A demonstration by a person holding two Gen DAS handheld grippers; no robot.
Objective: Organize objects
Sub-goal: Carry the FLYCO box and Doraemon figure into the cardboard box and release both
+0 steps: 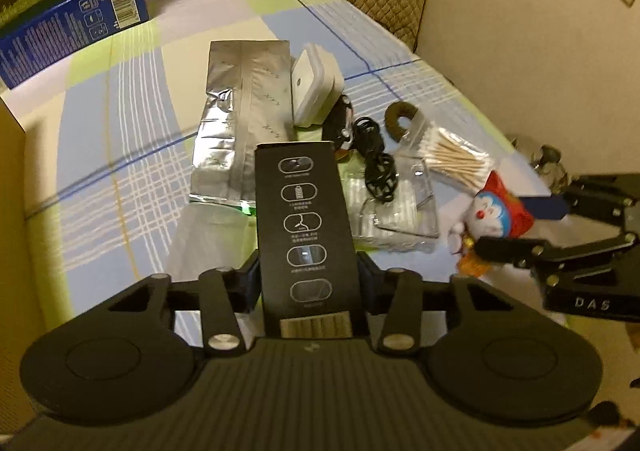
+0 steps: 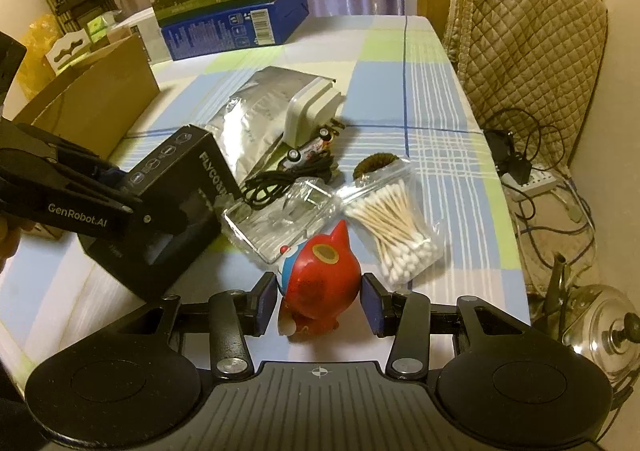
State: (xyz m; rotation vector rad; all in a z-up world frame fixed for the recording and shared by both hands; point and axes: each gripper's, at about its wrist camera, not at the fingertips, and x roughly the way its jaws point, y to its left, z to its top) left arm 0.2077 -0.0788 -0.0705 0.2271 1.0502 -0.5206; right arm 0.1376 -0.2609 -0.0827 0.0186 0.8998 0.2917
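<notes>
A tall black box [image 1: 308,227] with white icons sits between the pads of my left gripper [image 1: 308,283], which is shut on its two sides. In the right wrist view the same black box [image 2: 176,187] hangs tilted above the checked tablecloth [image 2: 436,111], held by the left gripper [image 2: 132,195]. My right gripper [image 2: 319,303] is shut on a small blue-and-white toy figure in a red hood [image 2: 320,275], whose feet rest on the cloth near the front edge. In the left wrist view, the toy figure [image 1: 500,207] and the right gripper [image 1: 516,225] show at the far right.
Clustered mid-table are a silver foil bag [image 1: 236,123], a white case [image 1: 316,87], a toy car [image 2: 308,149], a black cable [image 1: 372,155], a clear plastic box [image 1: 396,207], a cotton swab bag [image 2: 394,227] and a brown ring [image 1: 400,119]. An open cardboard box [image 2: 96,91] stands left, stacked cartons [image 2: 232,27] behind. A quilted chair [image 2: 528,35] and kettle [image 2: 600,319] are on the right.
</notes>
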